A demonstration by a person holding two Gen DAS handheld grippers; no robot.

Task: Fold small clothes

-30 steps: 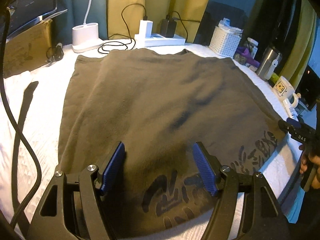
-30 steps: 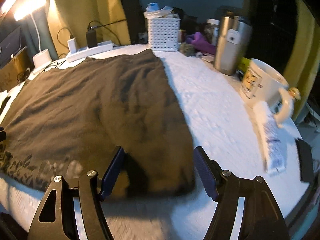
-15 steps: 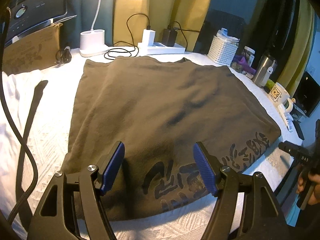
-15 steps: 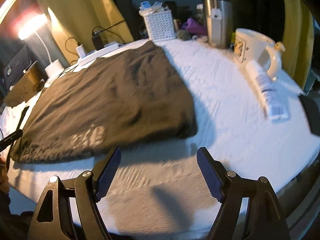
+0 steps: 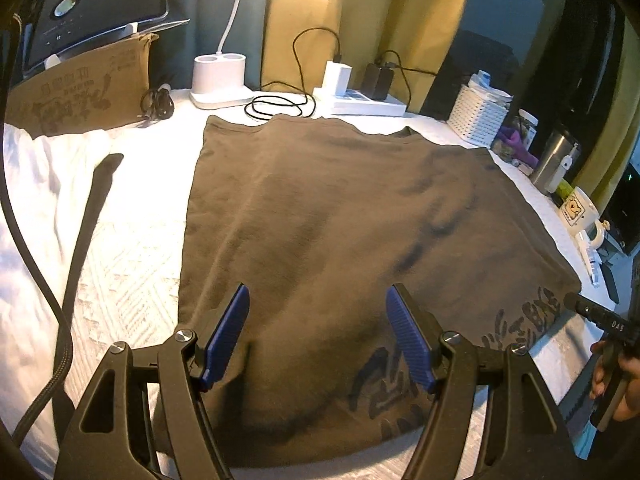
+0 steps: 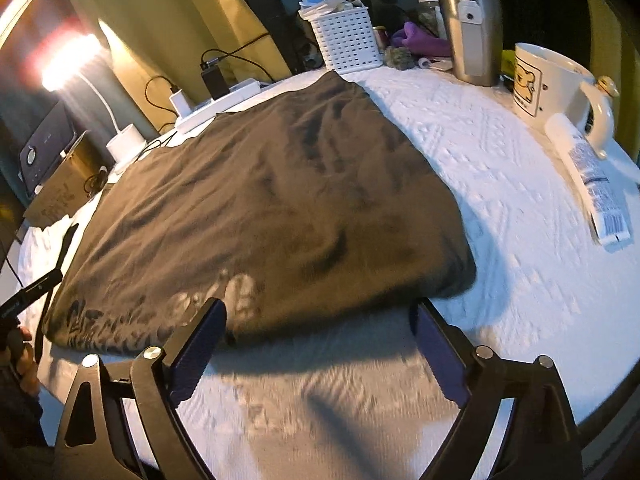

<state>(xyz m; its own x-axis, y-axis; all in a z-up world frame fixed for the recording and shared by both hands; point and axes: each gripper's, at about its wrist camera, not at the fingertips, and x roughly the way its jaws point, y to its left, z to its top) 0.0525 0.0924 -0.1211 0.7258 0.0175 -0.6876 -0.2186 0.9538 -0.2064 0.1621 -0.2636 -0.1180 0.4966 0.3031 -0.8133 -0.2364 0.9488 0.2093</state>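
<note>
Right gripper (image 6: 318, 342): opening wide, holding nothing, hovering before near hem of flat brown cotton T-shirt (image 6: 260, 200). Left gripper (image 5: 318, 334): gaping partway, empty, hanging over printed hem. Advisable: pinching both near corners evenly before lifting.

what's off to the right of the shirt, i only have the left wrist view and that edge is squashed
Observer: A white tube lies flat on the white cover, apart from the brown shirt.
Operator: is the mug close to it
Observer: Yes, the white mug stands upright right behind the tube's cap end.
Operator: where is my right gripper, i see just a bit of its side
Observer: The right gripper hangs at the shirt's near right corner, jaws opening, nothing pinched between them; the pads frame the near hem.
Operator: and the left one from there
Observer: Only a dark edge of the left gripper shows, at the shirt's near left corner.
</note>
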